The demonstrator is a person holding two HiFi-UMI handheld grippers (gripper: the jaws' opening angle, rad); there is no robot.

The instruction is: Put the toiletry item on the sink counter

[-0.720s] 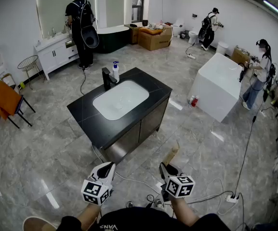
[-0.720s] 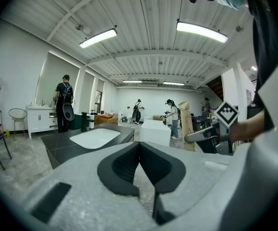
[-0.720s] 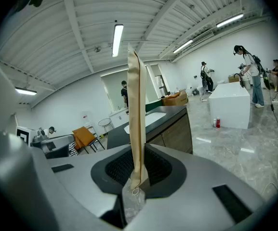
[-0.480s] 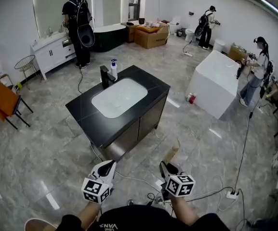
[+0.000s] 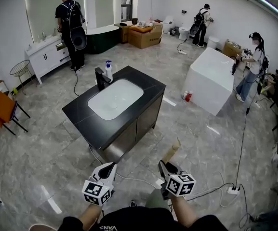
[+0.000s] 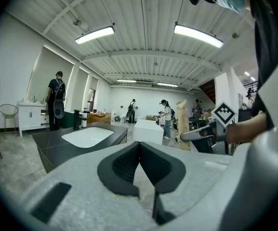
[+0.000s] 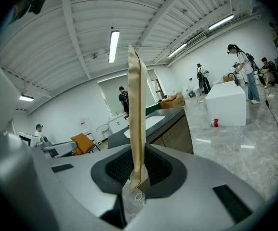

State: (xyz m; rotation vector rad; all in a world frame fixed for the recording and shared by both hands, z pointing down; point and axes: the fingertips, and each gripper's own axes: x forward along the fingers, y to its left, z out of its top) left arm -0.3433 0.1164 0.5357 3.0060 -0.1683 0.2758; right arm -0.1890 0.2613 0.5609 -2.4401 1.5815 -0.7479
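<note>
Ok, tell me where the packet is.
Head view, lower right of centre: the packet stands clamped in the right gripper, short of the sink counter.

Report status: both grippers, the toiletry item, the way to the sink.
Left gripper shut, empty. Right gripper shut on tan flat packet, upright. Black sink counter ahead, not reached. White cable on floor between.

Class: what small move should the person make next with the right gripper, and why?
Probably carry it forward toward the black sink counter. The right gripper is shut on the tan packet, which stands upright between its jaws, but the counter lies well ahead, so nothing can be set down yet. The left gripper is shut and empty.
</note>
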